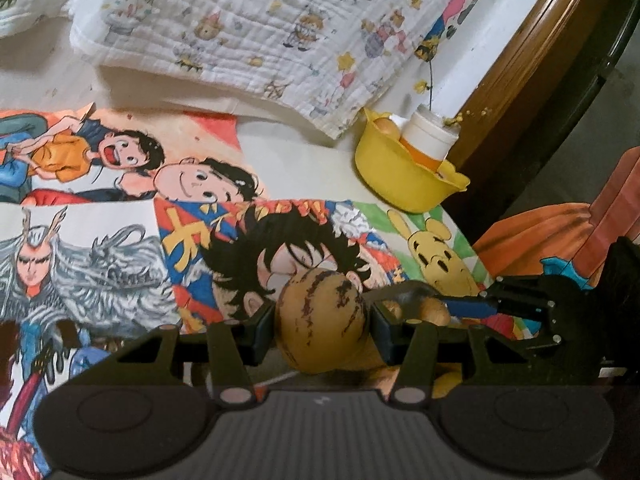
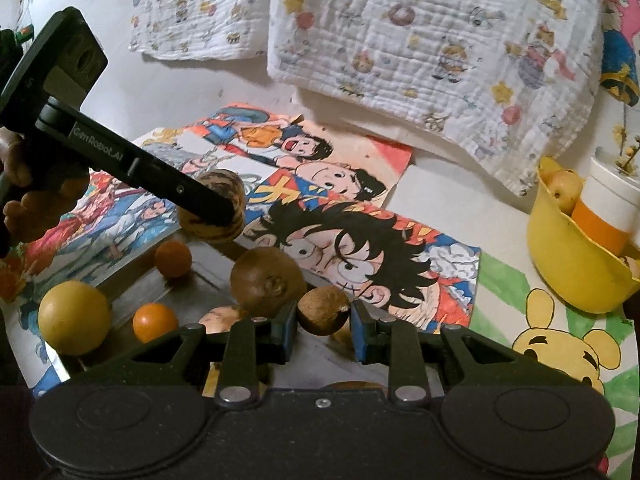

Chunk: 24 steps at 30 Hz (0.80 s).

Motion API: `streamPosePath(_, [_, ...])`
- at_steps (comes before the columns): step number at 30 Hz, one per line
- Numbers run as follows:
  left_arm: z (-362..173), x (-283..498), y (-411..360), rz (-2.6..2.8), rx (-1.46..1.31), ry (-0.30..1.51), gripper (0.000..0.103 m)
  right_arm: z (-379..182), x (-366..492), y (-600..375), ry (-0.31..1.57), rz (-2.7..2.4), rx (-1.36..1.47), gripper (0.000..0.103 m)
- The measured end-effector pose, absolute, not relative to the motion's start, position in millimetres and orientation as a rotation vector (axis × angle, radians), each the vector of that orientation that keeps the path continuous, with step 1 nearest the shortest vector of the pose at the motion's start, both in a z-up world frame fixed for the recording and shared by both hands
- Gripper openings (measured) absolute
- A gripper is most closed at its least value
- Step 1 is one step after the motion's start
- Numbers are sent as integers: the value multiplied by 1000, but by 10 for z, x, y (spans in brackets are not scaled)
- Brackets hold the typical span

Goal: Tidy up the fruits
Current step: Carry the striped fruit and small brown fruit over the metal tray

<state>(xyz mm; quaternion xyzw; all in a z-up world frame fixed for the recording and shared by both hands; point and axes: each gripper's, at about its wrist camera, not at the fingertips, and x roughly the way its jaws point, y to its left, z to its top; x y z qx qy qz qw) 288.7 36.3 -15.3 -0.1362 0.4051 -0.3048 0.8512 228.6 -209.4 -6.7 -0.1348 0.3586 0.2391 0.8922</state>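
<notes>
Left gripper [image 1: 324, 326] clamped striped fruit [image 1: 320, 320]; right gripper [image 2: 324, 320] parted around small brown fruit [image 2: 323, 310], unclosed. Best: squeeze gently, carry to bowl [image 2: 560, 264] at table's right edge.

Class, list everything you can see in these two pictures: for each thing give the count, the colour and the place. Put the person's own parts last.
Striped fruit: one, tan with dark streaks, between the left claw's fingers.
Brown fruits: two, on the tray; the smaller one lies between the right claw's fingers.
Orange fruits: two, small, on the tray.
Yellow-green fruit: one, left side of the tray.
Tray: one, grey, under the fruits.
Bowl: one, yellow, far right, holding pale fruit.
Cup: one, white and orange, in the bowl.
Cartoon drawings: several, colourful, on the table.
Printed cloth: white, behind.
Left claw: black, gripping.
Right claw: black, open.
</notes>
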Motion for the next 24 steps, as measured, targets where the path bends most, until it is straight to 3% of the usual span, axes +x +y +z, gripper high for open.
streamPosePath(24, [-191, 2813, 73, -603, -82, 992, 55, -221, 2580, -1955, 996, 541, -374, 30])
